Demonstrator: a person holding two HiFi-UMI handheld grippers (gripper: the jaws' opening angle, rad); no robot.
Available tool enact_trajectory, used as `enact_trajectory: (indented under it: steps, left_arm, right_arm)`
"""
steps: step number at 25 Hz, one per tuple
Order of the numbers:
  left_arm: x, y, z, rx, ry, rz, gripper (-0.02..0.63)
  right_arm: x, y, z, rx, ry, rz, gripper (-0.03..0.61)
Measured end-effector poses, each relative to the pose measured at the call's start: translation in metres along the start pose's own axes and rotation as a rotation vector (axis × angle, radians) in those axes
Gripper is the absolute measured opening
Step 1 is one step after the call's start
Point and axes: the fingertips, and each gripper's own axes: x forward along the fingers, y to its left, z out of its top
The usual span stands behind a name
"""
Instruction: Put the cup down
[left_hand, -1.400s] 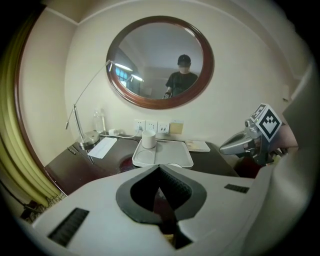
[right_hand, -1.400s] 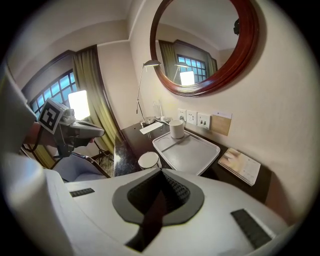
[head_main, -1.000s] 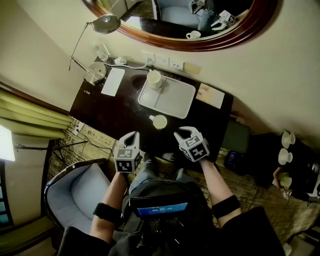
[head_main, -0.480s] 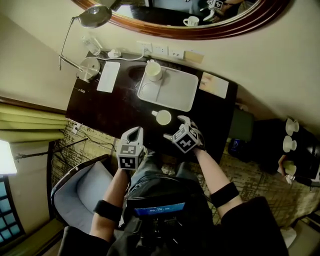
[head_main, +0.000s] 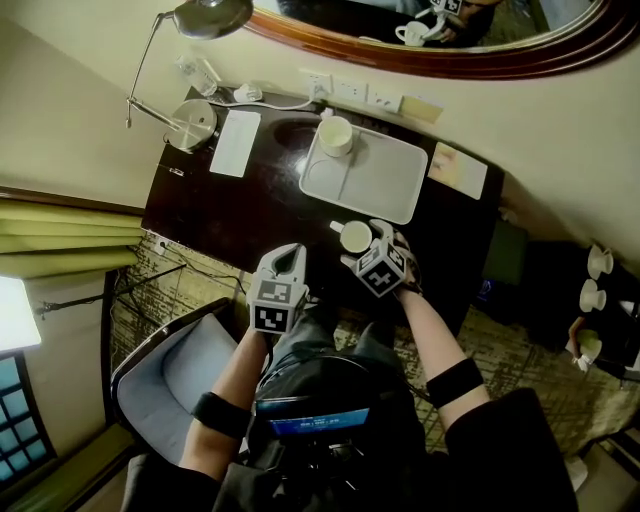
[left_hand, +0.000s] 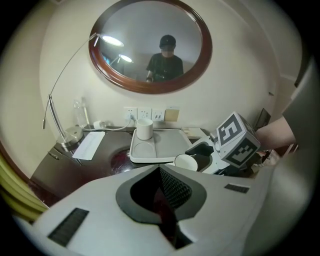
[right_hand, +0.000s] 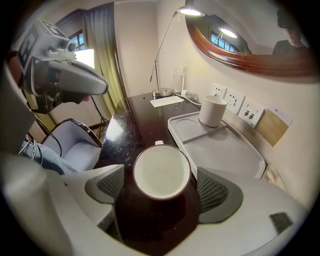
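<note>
A white cup (head_main: 355, 237) stands upright on the dark table (head_main: 230, 215), just in front of the tray. My right gripper (head_main: 363, 247) is open around it. In the right gripper view the cup (right_hand: 161, 171) sits between the two pads (right_hand: 111, 185) with a thin gap on each side; the jaws have just been opening. The left gripper view shows that cup (left_hand: 186, 162) at the mouth of the right gripper (left_hand: 207, 159). My left gripper (head_main: 291, 252) is shut on nothing, over the table's near edge to the cup's left, and its jaws (left_hand: 162, 187) point at the tray.
A white tray (head_main: 385, 185) at the back holds a second cup (head_main: 337, 134). A desk lamp (head_main: 190, 120) and a white sheet (head_main: 235, 143) lie at the back left, and a card (head_main: 458, 170) at the right. A grey armchair (head_main: 175, 370) stands to my left.
My right gripper has moved forward and down to the cup, and its jaws have spread to either side of it. The left gripper has edged forward and down, still shut.
</note>
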Motion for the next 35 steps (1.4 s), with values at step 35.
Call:
enact_trajectory:
  steps: [35]
  left_arm:
    - [0.012, 0.042, 0.008, -0.018, -0.052, 0.002, 0.0]
  right_arm:
    - [0.016, -0.058, 0.131, -0.11, -0.109, -0.069, 0.399]
